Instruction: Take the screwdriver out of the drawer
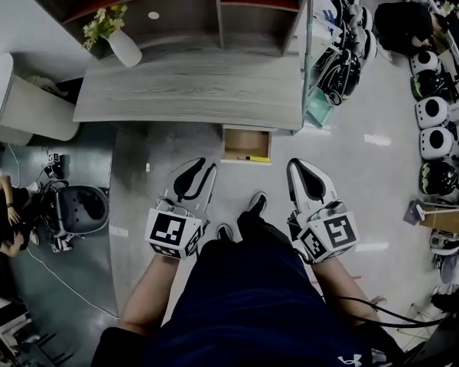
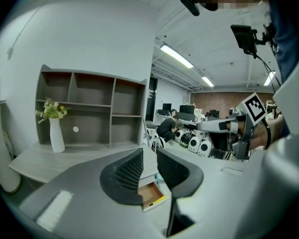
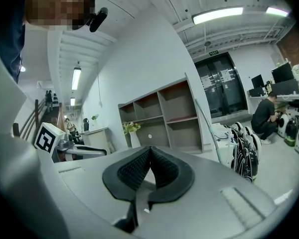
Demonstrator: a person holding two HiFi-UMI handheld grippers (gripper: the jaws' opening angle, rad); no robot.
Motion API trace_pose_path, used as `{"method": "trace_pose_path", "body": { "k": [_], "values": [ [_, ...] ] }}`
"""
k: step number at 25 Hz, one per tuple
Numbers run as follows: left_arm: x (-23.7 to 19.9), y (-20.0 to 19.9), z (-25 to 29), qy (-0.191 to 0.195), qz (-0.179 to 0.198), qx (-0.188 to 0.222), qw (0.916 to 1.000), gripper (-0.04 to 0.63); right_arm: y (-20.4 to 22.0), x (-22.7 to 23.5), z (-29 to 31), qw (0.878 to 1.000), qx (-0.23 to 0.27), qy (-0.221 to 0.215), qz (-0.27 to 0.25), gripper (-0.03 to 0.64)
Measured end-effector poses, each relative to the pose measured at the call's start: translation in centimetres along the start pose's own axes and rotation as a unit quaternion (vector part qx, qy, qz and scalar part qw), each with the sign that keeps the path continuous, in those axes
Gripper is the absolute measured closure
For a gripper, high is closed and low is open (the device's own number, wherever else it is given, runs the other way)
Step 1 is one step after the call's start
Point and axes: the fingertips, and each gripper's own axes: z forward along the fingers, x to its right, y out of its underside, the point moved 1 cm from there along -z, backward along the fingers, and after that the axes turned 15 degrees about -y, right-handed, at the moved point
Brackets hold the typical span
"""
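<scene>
Head view: an open drawer (image 1: 246,142) juts from under the far wooden counter (image 1: 191,90). A yellow-and-black screwdriver (image 1: 254,158) lies along the drawer's near edge. The left gripper (image 1: 202,167) and right gripper (image 1: 297,167) hover nearer, well apart from it.

Left gripper view: the fingers (image 2: 127,176) are slightly parted and hold nothing.

Right gripper view: the fingers (image 3: 134,171) meet at the tips, also empty.
</scene>
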Motion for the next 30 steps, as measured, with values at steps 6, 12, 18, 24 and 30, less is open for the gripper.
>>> {"method": "trace_pose_path", "body": {
  "k": [6,12,18,24,30],
  "values": [
    [3.7,1.4,5.8,0.08,0.117,-0.026,0.9896,0.508,-0.4,6.1,-0.2,1.0,-0.004,0.012,0.028,0.611],
    [6.0,4.5,10.5,0.179,0.153,-0.08,0.9685,0.508,-0.6,10.1,-0.2,0.999,-0.009,0.027,0.041,0.611],
    [6.9,9.3,14.4,0.269,0.18,-0.145,0.935,0.508,0.6,12.1,-0.3,0.995,-0.015,0.079,0.066,0.611],
    [8.8,16.7,17.4,0.386,0.214,-0.241,0.8645,0.506,2.1,13.0,-0.9,0.985,-0.016,0.145,0.096,0.611],
    [9.5,23.8,20.1,0.434,0.324,-0.299,0.7858,0.508,2.8,13.4,-2.1,0.971,-0.004,0.204,0.123,0.611]
  ]
}}
